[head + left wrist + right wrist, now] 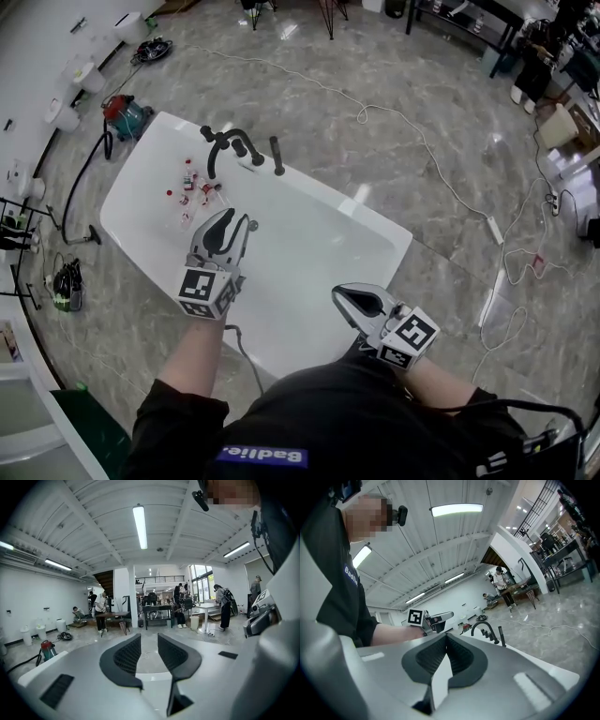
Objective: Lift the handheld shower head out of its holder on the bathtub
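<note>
A white bathtub (319, 253) fills the middle of the head view. On its far rim stand a black curved faucet (223, 145) and, to its right, the black handheld shower head (277, 156), upright in its holder. The right gripper view shows the shower head (502, 636) beside the faucet (480, 629). My left gripper (232, 219) hovers over the tub, short of the faucet, open with nothing between its jaws (149, 641). My right gripper (343, 294) is at the tub's near rim, its jaw tips together (446, 637) and holding nothing.
Several small bottles (192, 186) lie on the tub's left rim by the faucet. A red and teal vacuum cleaner (124, 114) stands on the floor at the left. White cables and a power strip (495, 230) run over the marble floor at the right. People and tables are far off.
</note>
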`<state>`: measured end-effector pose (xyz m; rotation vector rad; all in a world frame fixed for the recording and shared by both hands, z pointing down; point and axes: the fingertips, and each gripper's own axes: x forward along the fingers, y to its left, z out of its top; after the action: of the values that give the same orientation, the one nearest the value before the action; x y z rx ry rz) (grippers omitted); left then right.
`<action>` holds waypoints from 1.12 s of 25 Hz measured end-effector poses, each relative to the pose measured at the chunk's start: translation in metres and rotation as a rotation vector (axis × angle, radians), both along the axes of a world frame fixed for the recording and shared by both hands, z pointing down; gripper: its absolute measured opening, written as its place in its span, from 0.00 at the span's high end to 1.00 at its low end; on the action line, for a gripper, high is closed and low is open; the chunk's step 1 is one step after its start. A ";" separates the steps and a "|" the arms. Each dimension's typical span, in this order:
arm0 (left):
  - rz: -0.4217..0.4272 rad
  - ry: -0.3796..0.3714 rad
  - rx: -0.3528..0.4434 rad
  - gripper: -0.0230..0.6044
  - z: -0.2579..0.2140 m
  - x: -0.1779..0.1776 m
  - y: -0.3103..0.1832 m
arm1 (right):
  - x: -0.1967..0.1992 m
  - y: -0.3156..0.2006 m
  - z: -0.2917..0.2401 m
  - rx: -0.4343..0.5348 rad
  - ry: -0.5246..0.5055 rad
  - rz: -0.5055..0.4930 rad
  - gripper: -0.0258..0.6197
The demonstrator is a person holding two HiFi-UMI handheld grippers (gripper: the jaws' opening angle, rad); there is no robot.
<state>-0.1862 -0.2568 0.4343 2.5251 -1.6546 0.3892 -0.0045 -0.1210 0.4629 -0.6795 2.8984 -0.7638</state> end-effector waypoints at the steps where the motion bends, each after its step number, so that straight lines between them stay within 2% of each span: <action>1: 0.001 -0.007 -0.009 0.81 0.004 0.001 -0.006 | 0.003 -0.002 0.002 -0.005 0.001 0.005 0.96; 11: 0.010 -0.068 -0.090 0.73 0.060 0.003 -0.057 | 0.017 -0.016 0.022 -0.039 0.013 0.015 0.96; 15: 0.010 -0.082 -0.124 0.71 0.080 0.002 -0.075 | 0.021 -0.028 0.015 -0.051 -0.021 0.042 0.96; 25: 0.009 -0.133 -0.177 0.67 0.126 0.006 -0.124 | 0.042 -0.040 0.051 -0.099 0.047 0.058 0.96; 28: 0.004 -0.136 -0.189 0.67 0.137 0.005 -0.139 | 0.041 -0.045 0.055 -0.116 0.026 0.058 0.96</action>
<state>-0.1809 -0.3956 0.5718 2.4117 -1.5732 0.6963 0.0365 -0.1658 0.5183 -0.7870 2.8610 -0.9291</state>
